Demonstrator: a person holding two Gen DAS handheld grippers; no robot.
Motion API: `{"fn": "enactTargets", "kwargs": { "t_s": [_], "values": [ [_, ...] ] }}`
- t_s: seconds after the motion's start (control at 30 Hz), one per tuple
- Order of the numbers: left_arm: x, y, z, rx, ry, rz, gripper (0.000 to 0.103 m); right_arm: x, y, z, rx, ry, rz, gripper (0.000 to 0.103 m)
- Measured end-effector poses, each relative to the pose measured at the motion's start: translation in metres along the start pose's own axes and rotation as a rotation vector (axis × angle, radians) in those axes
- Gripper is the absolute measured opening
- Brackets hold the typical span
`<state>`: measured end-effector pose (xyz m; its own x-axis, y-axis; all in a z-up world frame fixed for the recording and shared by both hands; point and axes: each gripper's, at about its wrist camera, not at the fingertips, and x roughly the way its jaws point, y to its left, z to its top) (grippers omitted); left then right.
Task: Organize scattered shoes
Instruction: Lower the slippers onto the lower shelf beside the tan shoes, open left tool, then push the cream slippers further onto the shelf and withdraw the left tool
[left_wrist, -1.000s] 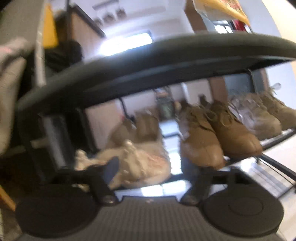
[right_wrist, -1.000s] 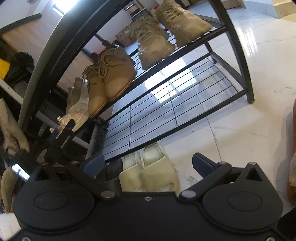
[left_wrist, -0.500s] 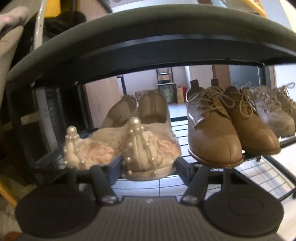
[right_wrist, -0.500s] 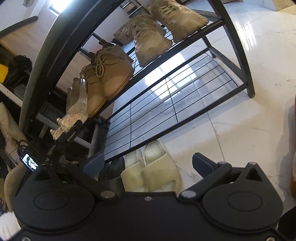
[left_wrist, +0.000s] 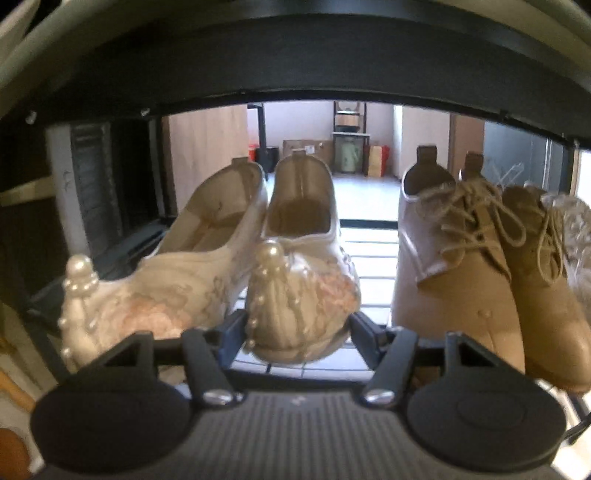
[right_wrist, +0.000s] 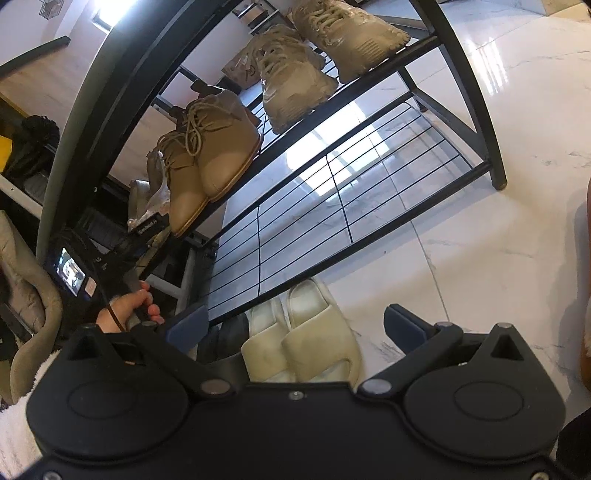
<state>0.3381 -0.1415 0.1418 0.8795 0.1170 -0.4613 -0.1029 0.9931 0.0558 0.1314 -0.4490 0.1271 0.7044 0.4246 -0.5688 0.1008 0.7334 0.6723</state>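
L gripper (left_wrist: 295, 326): jaws opening, straddle toe of pearl shoe (left_wrist: 303, 295), pads clear | shoe on rack shelf (left_wrist: 369, 251), long axis front-back, toe twd cam, heel away, beside mate (left_wrist: 166, 288) | R gripper (right_wrist: 295, 325): wide, empty, over cream slippers (right_wrist: 299, 336) on floor, toes twd cam

My two handheld tongs were matte black plastic, each with two round discs, silver pivot screws and dark blue finger pads (right_wrist: 186, 324). A fluffy white sleeve cuff (right_wrist: 16, 430) covered my left wrist.

Home entryway: shoe rack (right_wrist: 373, 110), marble floor (right_wrist: 517, 166).
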Motion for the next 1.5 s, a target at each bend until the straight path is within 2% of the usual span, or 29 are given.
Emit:
{"fn": "enactTargets", "kwargs": {
  "t_s": [0.03,0.07,0.13,0.2,0.27,0.43,0.53,0.6,0.63,0.8,0.97,1.03,1.13,1.23,1.5],
  "values": [
    [-0.003,0.001,0.000,0.000,-0.005,0.003,0.085,-0.001,0.000,0.000,0.002,-0.001,0.002,0.103],
    [-0.018,0.002,-0.008,0.023,-0.051,-0.003,0.098,-0.001,0.000,0.000,0.003,-0.002,0.003,0.103],
    [-0.049,0.007,-0.023,0.075,-0.147,-0.016,0.101,-0.001,-0.001,0.000,0.003,-0.002,0.004,0.103],
    [-0.081,0.017,-0.042,0.117,-0.299,0.022,0.102,0.000,-0.001,0.000,0.004,-0.001,0.004,0.103],
    [-0.093,0.030,-0.049,0.110,-0.370,0.023,0.102,0.001,0.000,0.000,0.003,0.006,0.002,0.103],
    [-0.064,0.059,-0.049,0.126,-0.327,0.054,0.100,0.002,0.005,-0.001,-0.016,0.007,0.002,0.103],
    [-0.048,0.067,-0.045,0.114,-0.277,0.049,0.086,0.003,0.004,-0.001,-0.010,0.008,-0.007,0.103],
    [-0.034,0.076,-0.039,0.068,-0.228,0.041,0.067,0.004,0.002,-0.001,-0.003,0.010,-0.015,0.103],
    [-0.028,0.083,-0.034,0.034,-0.214,0.019,0.066,0.005,0.001,-0.001,0.000,0.011,-0.019,0.103],
    [-0.015,0.093,-0.020,-0.043,-0.197,0.016,0.063,0.008,-0.001,-0.001,0.009,0.016,-0.029,0.103],
    [-0.001,0.093,-0.007,-0.038,-0.206,0.138,0.063,0.013,0.000,-0.003,0.007,0.031,-0.033,0.103],
    [0.000,0.096,-0.006,-0.050,-0.185,0.135,0.063,0.014,0.000,-0.004,0.007,0.034,-0.034,0.103],
    [-0.012,0.103,-0.017,-0.084,-0.137,0.052,0.059,0.015,0.002,-0.003,0.007,0.037,-0.029,0.103],
    [-0.025,0.098,-0.027,-0.063,-0.163,0.023,0.057,0.015,0.003,-0.003,0.000,0.038,-0.028,0.103],
    [-0.032,0.080,-0.032,-0.088,-0.177,0.062,0.058,0.016,0.005,-0.003,-0.003,0.039,-0.034,0.103]
  ]
}}
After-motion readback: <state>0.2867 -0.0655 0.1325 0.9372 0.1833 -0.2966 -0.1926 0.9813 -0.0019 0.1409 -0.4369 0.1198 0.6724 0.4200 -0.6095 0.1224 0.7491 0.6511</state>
